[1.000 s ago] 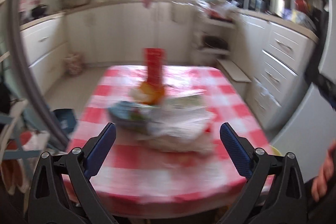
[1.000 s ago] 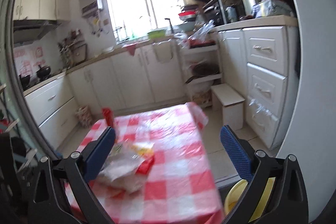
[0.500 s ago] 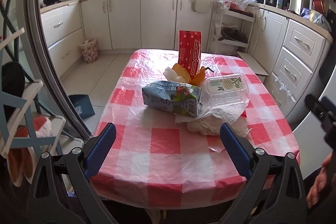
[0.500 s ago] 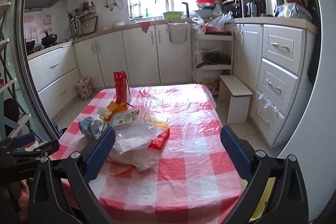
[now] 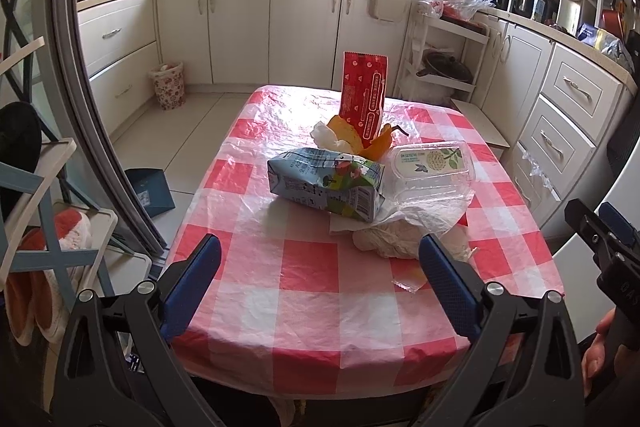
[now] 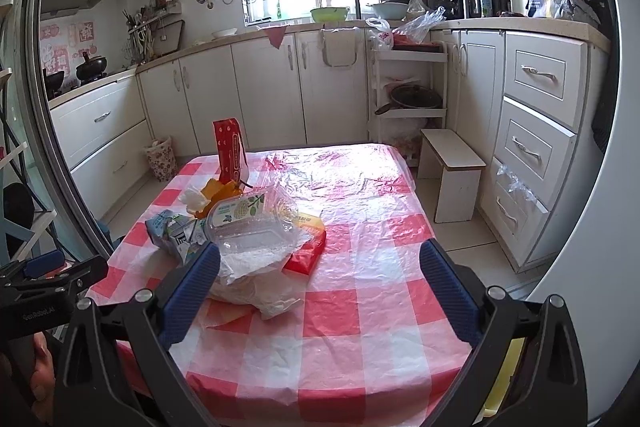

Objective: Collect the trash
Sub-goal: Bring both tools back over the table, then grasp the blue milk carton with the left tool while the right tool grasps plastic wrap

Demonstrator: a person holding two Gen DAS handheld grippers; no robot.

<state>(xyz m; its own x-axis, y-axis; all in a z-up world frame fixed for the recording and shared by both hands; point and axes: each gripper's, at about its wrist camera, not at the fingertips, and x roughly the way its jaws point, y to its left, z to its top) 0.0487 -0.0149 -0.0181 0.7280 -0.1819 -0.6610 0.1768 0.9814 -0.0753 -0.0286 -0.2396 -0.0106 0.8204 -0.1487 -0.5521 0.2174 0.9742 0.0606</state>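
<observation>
The trash pile (image 5: 360, 183) sits mid-tabletop (image 5: 304, 291): a milk carton (image 5: 324, 183), clear plastic box (image 5: 432, 167), crumpled bag (image 5: 400, 239) and upright red packet (image 5: 364, 95). My left hand-held gripper (image 5: 320, 283) and right hand-held gripper (image 6: 320, 283) gape wide, empty, short of it.

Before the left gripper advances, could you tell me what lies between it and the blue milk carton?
In the left wrist view, only bare checked tablecloth lies between the open left gripper and the blue milk carton.

Trash pile (image 5: 360, 187) heaped mid-table, carton (image 5: 326, 183) flat
</observation>
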